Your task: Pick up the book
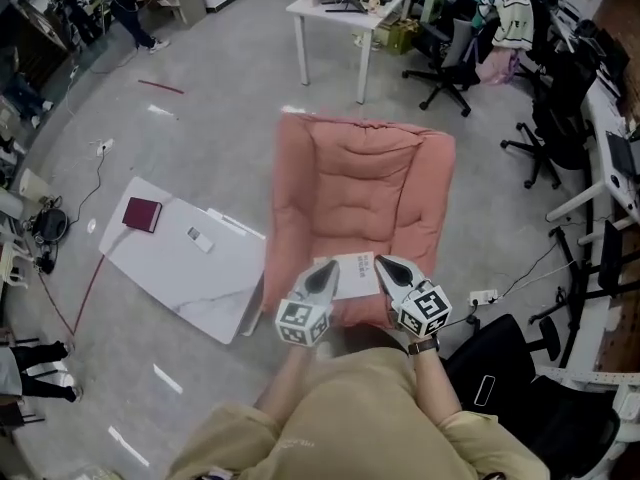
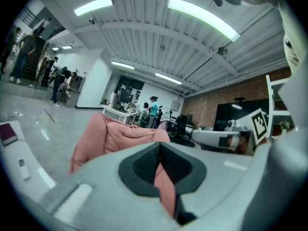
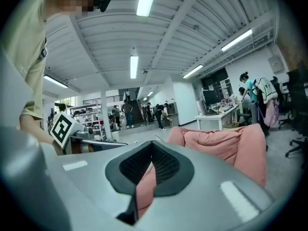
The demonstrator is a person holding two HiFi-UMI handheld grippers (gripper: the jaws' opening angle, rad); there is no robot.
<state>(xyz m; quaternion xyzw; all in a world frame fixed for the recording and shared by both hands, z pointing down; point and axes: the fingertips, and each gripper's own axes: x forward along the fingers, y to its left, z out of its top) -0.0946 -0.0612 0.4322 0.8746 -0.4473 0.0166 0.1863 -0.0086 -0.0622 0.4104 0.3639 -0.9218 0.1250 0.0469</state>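
Note:
A white book (image 1: 356,274) lies on the front part of a pink padded floor chair (image 1: 360,183). Both my grippers hang just above that front edge, on either side of the white book. My left gripper (image 1: 322,276) is shut and empty, level with the book's left edge. My right gripper (image 1: 393,269) is shut and empty at the book's right edge. A dark red book (image 1: 142,214) lies apart on a low white table (image 1: 210,273), far left of both. The left gripper view shows the closed jaws (image 2: 161,170), the pink chair (image 2: 115,136) and the red book (image 2: 7,133).
A small white device (image 1: 199,239) also lies on the low table. Black office chairs (image 1: 545,133) and white desks (image 1: 345,13) stand behind and to the right. Cables (image 1: 85,288) run over the grey floor at left. People (image 3: 126,113) stand in the far room.

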